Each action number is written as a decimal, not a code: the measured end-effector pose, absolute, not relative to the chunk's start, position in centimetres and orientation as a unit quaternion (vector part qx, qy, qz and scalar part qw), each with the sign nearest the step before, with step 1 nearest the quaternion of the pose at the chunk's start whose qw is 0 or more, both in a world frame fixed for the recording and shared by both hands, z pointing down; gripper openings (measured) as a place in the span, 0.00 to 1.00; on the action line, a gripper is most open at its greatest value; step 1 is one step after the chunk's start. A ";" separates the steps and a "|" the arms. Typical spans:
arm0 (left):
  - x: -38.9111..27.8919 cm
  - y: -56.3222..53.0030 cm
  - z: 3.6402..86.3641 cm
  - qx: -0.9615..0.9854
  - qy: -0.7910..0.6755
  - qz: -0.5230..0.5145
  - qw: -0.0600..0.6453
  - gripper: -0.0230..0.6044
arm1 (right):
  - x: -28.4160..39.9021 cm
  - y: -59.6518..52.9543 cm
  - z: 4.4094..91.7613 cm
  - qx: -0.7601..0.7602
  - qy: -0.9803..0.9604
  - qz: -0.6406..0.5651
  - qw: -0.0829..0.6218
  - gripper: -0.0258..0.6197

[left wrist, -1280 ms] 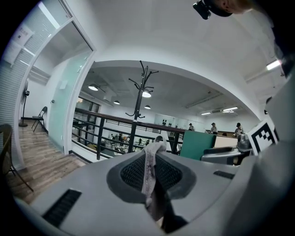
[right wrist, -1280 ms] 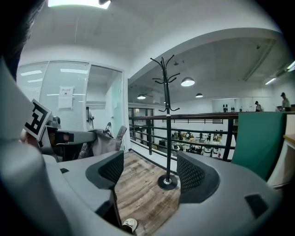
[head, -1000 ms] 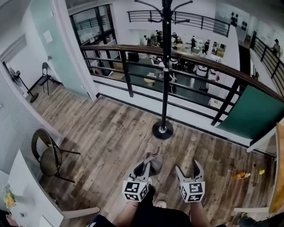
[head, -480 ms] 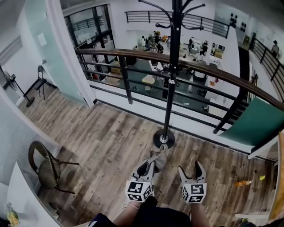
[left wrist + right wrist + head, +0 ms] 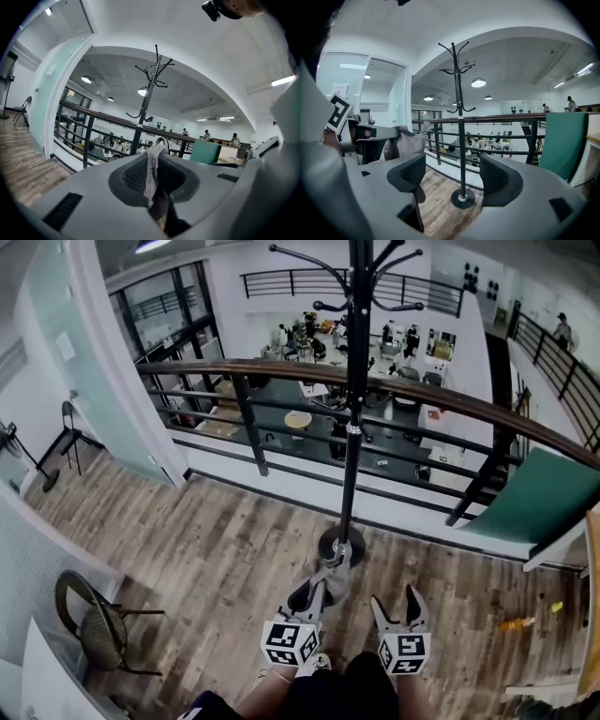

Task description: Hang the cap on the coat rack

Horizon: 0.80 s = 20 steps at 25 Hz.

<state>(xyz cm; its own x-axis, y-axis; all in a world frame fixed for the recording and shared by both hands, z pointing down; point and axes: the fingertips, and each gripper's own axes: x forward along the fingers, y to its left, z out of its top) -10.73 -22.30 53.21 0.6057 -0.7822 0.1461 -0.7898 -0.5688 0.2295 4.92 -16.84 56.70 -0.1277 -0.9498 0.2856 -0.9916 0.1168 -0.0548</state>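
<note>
- My left gripper [image 5: 322, 585] is clamped narrow on the cap [image 5: 331, 579]. A fold of its grey cloth is pinched between the pads, so the rest hangs free and can be draped over a peg.
- I'm holding the cap low and out in front of me, just short of the coat rack's base [image 5: 340, 546] on the wooden floor [image 5: 234, 540], and nowhere near the top.
- My right gripper [image 5: 396, 600] is beside the left with its jaws spread wide and nothing between them. I reckon it's ready to steady the cloth or the pole if needed.
- The coat rack [image 5: 351, 427] stands upright straight ahead, close to the railing [image 5: 450, 399] at the floor's edge. Its curved hooks [image 5: 452, 70] are right up at the top.
- From the right gripper view the cap sits off to the left, well below those hooks.
- Hanging hasn't begun. My guess is a big lift comes next, opening the cap's hollow over one hook.
- The risk is the floppy cloth sliding off a smooth curved hook once I let go.
</note>
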 end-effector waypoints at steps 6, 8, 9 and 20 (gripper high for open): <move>-10.0 -24.3 51.8 0.884 -0.443 -0.007 0.148 0.11 | 5.2 -18.5 57.3 0.647 -0.746 0.128 0.093 0.58; -9.6 -25.1 51.7 0.881 -0.449 -0.012 0.149 0.11 | 5.6 -19.6 57.7 0.641 -0.751 0.130 0.092 0.58; -9.3 -25.6 51.6 0.880 -0.452 -0.018 0.148 0.11 | 5.9 -20.2 57.8 0.636 -0.755 0.130 0.092 0.58; -3.1 -32.5 50.2 0.847 -0.514 -0.042 0.130 0.11 | 14.0 -31.4 56.5 0.576 -0.804 0.113 0.094 0.58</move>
<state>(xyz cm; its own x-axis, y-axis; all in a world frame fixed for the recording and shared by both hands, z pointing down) -3.10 -32.54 50.22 0.4684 -0.8813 0.0625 -0.8593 -0.4379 0.2643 13.96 -31.39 56.49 -0.3184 -0.9051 0.2819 -0.9477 0.3106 -0.0732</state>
